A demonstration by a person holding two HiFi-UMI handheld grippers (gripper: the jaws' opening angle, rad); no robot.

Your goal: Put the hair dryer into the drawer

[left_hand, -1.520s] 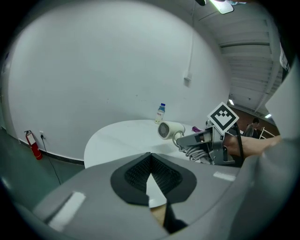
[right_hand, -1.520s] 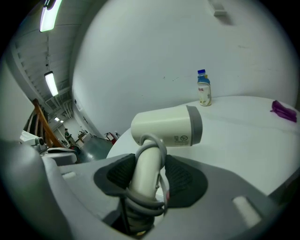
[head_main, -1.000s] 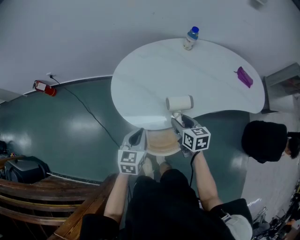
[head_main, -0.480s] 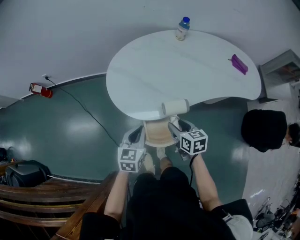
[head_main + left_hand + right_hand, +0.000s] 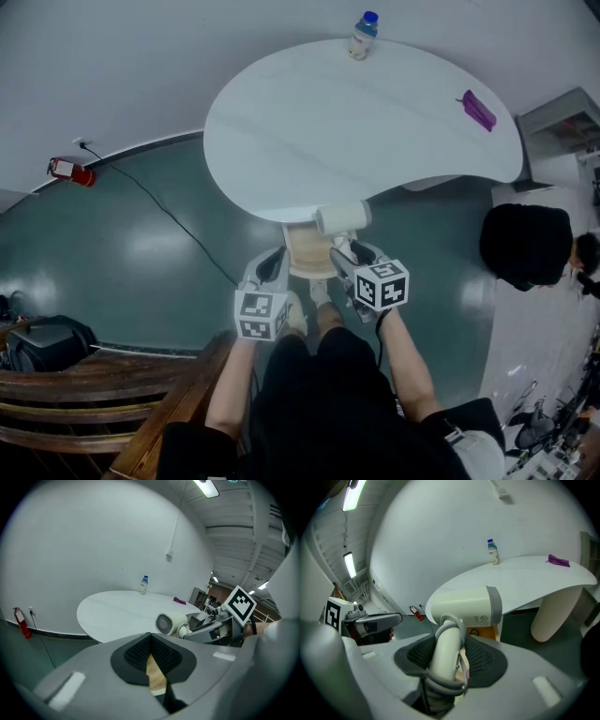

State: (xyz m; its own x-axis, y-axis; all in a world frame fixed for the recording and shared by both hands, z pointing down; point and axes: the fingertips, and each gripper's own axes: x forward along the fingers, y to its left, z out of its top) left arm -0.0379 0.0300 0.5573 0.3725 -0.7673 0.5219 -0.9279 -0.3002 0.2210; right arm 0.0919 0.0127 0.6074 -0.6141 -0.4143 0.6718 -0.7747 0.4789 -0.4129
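Beside the white table [image 5: 356, 122] on a green floor [image 5: 122, 253], right gripper [image 5: 449, 652] clamps the hair dryer [image 5: 342, 218]; left gripper [image 5: 151, 649] is closed.

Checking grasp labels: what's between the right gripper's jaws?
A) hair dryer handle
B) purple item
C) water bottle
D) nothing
A: the pads of the right gripper press on both sides of the hair dryer handle in the right gripper view.
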